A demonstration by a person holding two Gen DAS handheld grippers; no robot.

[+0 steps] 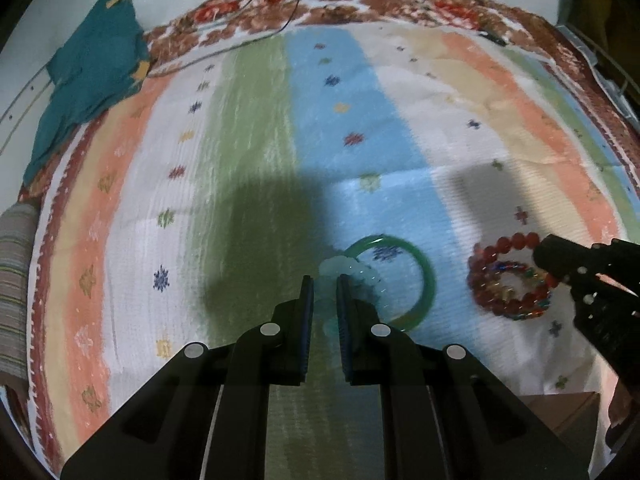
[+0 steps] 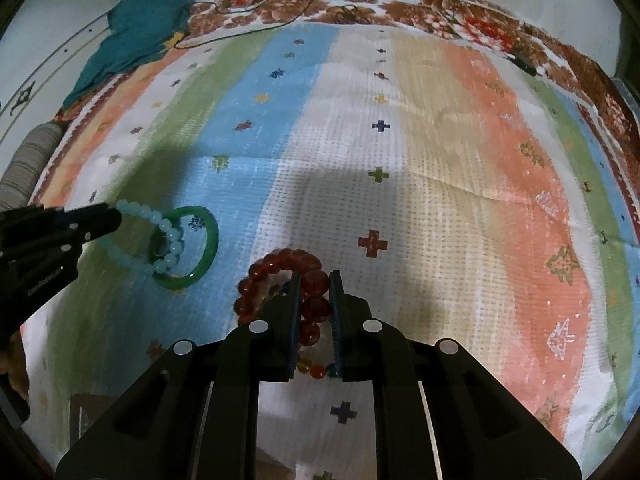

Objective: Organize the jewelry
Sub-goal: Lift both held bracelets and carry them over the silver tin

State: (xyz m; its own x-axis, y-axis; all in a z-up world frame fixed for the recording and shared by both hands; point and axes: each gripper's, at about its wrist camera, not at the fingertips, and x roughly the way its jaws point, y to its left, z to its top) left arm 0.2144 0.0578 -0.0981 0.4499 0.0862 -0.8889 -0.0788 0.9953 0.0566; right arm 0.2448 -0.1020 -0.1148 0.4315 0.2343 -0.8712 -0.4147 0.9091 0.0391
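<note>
A green bangle (image 1: pixel 424 276) lies on the striped cloth (image 1: pixel 248 140), also in the right wrist view (image 2: pixel 210 248). A pale blue bead bracelet (image 1: pixel 352 276) lies across its left side; my left gripper (image 1: pixel 323 284) is shut on it, seen from the side in the right wrist view (image 2: pixel 116 216), where the pale beads (image 2: pixel 168 236) show. A red bead bracelet (image 1: pixel 504 276) lies to the right with a small multicoloured bead bracelet (image 1: pixel 516 272) inside it. My right gripper (image 2: pixel 316 280) is shut on the red beads (image 2: pixel 280 264); it also shows in the left wrist view (image 1: pixel 548 256).
A teal cloth (image 1: pixel 88 80) lies at the far left corner, also in the right wrist view (image 2: pixel 144 20). Thin wires (image 1: pixel 280 12) cross the floral border at the back. A striped roll (image 1: pixel 16 280) lies at the left edge. A brown box corner (image 1: pixel 568 412) sits at the near right.
</note>
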